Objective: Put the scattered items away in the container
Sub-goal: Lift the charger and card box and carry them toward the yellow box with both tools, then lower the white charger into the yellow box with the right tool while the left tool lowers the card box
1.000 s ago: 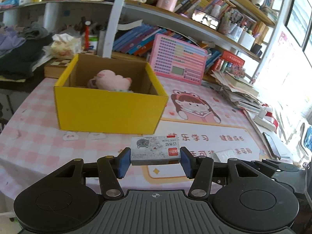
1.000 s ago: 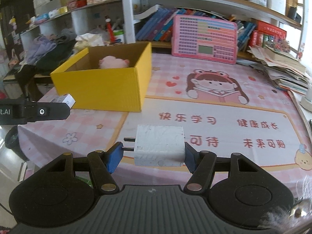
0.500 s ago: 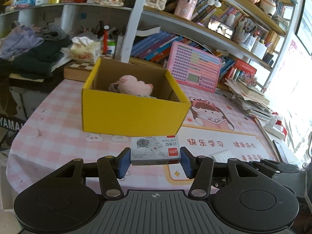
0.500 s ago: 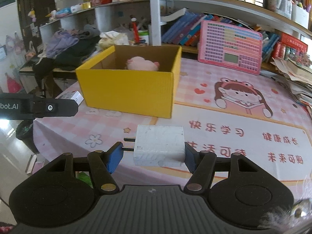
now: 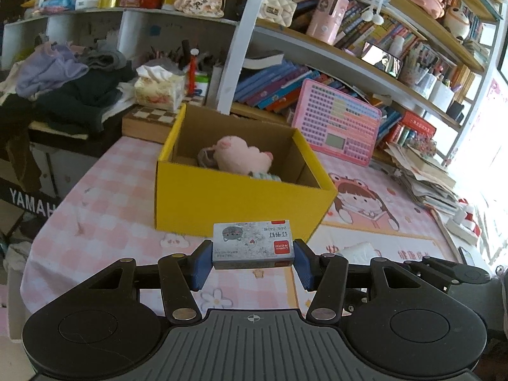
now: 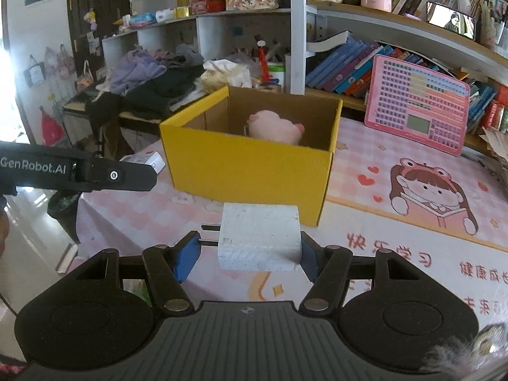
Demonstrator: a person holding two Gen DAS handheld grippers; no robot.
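Left wrist view: the left gripper point(image 5: 253, 255) is partly open, and its blue pads press on both ends of a small flat staple box point(image 5: 252, 244). The staple box is smooth card, grey with a cat face and a red patch. It hangs above the table point(image 5: 108, 203), just in front of the yellow box point(image 5: 235, 200). The yellow box is square cardboard, bright outside and brown inside, with no lid. A soft, fuzzy pink plush point(image 5: 243, 158) lies in it. The table has a shiny pink checked cloth.

Right wrist view: the right gripper point(image 6: 250, 252) is also partly open. It squeezes a white charger point(image 6: 259, 238), a hard blocky plug with two thin metal pins sticking out to the left. The pins touch the left pad. The charger is held above the table, near the yellow box's front corner. The plush sits inside the yellow box. At the left edge the other gripper's black arm pokes in, with the staple box showing past its tip.
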